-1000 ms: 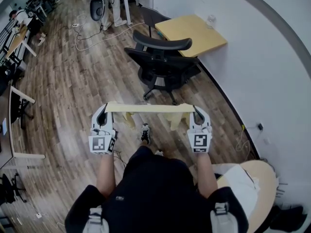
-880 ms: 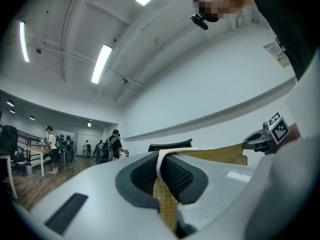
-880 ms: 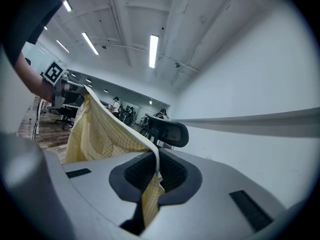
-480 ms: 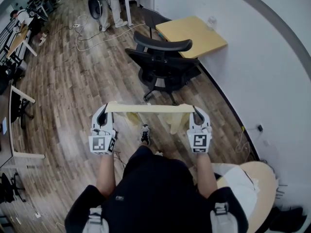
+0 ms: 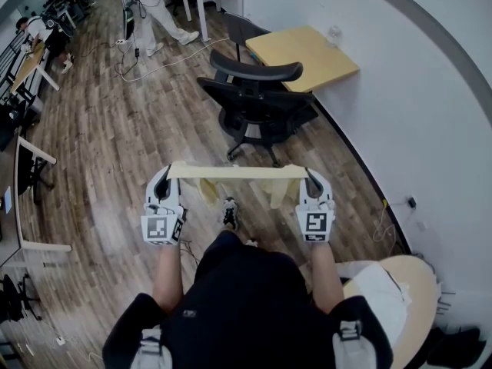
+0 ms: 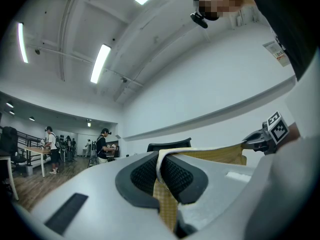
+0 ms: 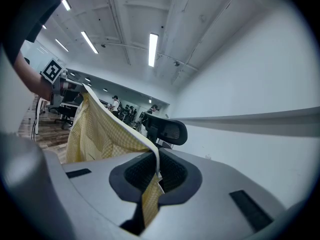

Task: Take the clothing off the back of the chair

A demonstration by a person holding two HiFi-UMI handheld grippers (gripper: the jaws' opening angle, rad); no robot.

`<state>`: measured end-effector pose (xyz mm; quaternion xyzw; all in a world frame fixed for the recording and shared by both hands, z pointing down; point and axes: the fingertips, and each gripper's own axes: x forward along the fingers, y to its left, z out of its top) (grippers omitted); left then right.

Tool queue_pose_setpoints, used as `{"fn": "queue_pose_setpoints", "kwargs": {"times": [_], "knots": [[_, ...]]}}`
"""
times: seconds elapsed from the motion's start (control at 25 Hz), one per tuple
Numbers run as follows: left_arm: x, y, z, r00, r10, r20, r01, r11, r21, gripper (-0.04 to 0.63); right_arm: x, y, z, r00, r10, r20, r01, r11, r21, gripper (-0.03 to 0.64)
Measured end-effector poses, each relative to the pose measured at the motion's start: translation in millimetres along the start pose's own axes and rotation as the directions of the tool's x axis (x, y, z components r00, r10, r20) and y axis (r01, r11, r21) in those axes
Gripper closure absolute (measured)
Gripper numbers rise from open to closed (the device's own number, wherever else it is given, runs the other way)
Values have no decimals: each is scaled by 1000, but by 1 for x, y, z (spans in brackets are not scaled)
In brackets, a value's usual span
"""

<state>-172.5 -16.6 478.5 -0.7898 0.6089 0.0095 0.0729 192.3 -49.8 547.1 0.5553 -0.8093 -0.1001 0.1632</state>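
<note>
Clothing, a pale yellow checked fabric garment (image 5: 234, 172), spans mid-frame left to right; left tool (image 5: 167, 177) and right tool (image 5: 310, 177) each clamped on one end; black office chair (image 5: 257, 91) sits well apart, upper centre, back bare.

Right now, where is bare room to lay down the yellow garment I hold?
The square wooden table behind the office chair is almost bare; only a small clear object stands at its wall corner. The wood floor left of the chair is open. Crowded: the round table at lower right carries a white item, and cables cross the far floor.
</note>
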Motion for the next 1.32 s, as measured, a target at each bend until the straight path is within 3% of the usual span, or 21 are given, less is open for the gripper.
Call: {"fn": "queue_pose_setpoints", "kwargs": {"times": [1.32], "knots": [[5,-4,-7,1000,-9,-22,9,1000,-6,592,4,0,-10,1000,11,-23,-11,1000,17,614]]}}
